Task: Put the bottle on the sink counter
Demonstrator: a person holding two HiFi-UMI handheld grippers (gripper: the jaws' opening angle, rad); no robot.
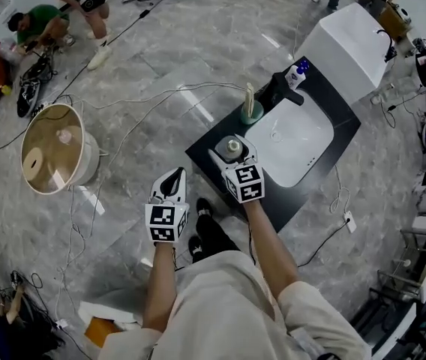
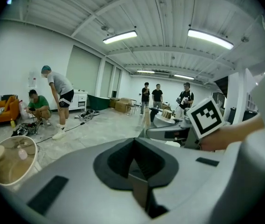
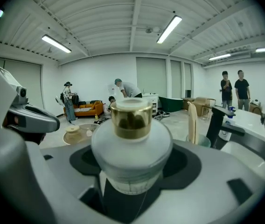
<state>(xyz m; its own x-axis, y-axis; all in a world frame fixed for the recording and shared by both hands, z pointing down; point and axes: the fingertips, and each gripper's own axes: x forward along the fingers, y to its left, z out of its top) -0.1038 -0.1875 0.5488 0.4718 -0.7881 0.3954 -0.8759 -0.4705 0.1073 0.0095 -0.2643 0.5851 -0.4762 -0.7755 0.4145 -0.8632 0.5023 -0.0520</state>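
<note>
My right gripper point(image 1: 231, 154) has its jaws closed on the bottle point(image 3: 132, 144), a frosted white one with a gold collar and a pale cap, gripping it low on its round body so that it stands upright between them. In the head view the bottle sits over the near left corner of the sink counter point(image 1: 207, 154), on the black top short of the white basin point(image 1: 297, 142) set into that counter (whether its base touches the top, I cannot tell). My left gripper point(image 1: 173, 177) has its jaws brought together with nothing between them, and it hangs over the grey floor point(image 1: 160, 58) just off the sink counter's near left edge. Further along the counter a teal cup point(image 1: 251, 112) holding a pale stick stands at the basin's left rim, beside the black faucet point(image 1: 281, 90).
</note>
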